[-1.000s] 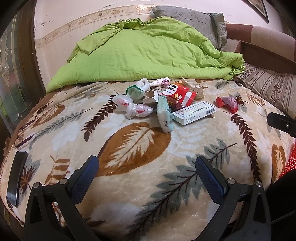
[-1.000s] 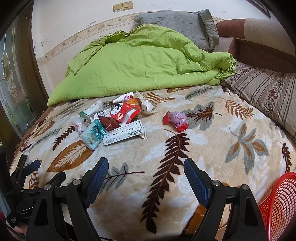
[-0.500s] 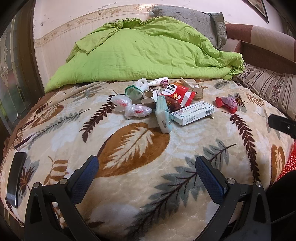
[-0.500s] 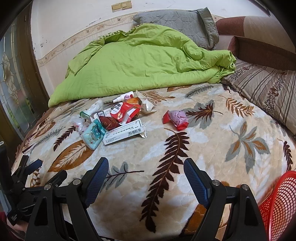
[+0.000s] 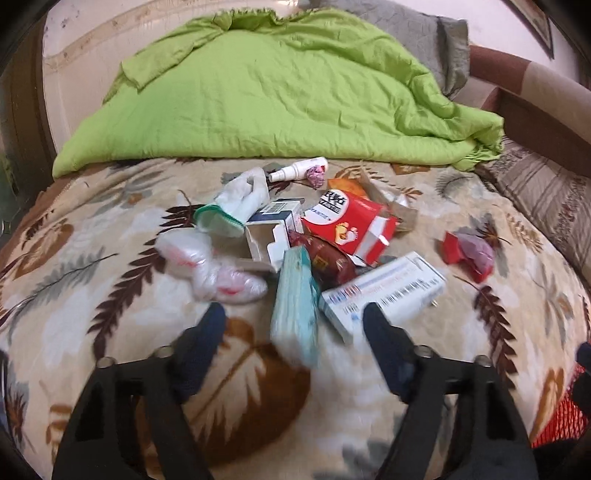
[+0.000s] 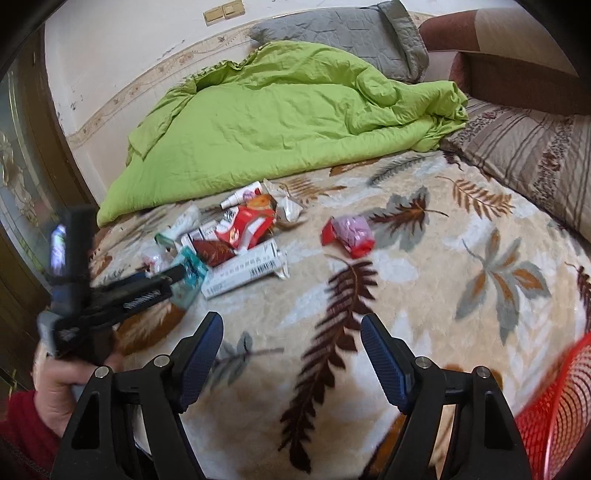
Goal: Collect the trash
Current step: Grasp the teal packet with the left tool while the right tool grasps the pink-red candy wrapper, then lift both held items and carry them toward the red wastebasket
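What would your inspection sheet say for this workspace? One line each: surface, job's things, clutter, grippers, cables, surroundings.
Surface: leaf-print blanket covering a bed.
Job's things: trash pile of boxes and wrappers; teal tissue pack; red-and-pink wrapper lying apart; red mesh basket at the right edge.
Clutter: green quilt, grey pillow.
Grippers: left hand-held gripper open, at the tissue pack; right hand-held gripper open, over bare blanket.
Cables: nothing seen.
Surroundings: wall, striped cushion.

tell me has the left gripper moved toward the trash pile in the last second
Yes. The left gripper has advanced toward the pile: its open fingers now flank the teal tissue pack, which lay well ahead of it before.
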